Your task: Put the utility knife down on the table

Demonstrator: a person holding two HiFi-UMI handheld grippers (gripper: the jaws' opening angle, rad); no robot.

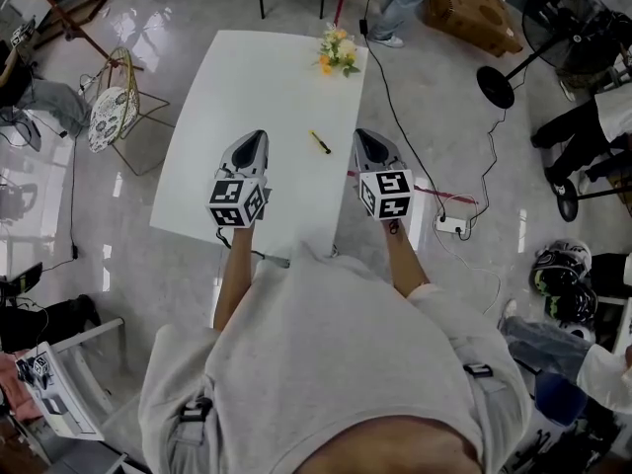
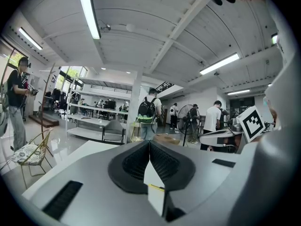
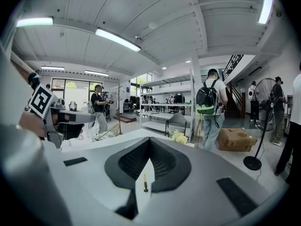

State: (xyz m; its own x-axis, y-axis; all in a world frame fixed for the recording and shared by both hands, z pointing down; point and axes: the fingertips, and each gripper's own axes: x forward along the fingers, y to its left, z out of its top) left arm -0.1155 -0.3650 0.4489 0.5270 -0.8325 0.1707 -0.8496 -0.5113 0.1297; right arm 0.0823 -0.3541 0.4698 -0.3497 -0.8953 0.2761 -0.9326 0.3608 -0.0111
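The utility knife (image 1: 320, 142), a slim yellow and black tool, lies on the white table (image 1: 257, 77), between my two grippers and slightly ahead of them. My left gripper (image 1: 259, 138) hovers to its left with the jaws shut and nothing in them. My right gripper (image 1: 361, 136) hangs just to the right of the knife, also shut and empty. In the right gripper view the knife (image 3: 145, 182) shows on the table through the slit under the closed jaws of the right gripper (image 3: 149, 148). In the left gripper view the left gripper (image 2: 149, 144) has its pads meeting.
A small bunch of yellow flowers (image 1: 338, 49) stands at the table's far right edge. A wire chair (image 1: 114, 107) sits left of the table. On the floor to the right lie a black cable and power strip (image 1: 452, 223); beyond are a fan stand (image 1: 496, 85) and cardboard box (image 1: 474, 13).
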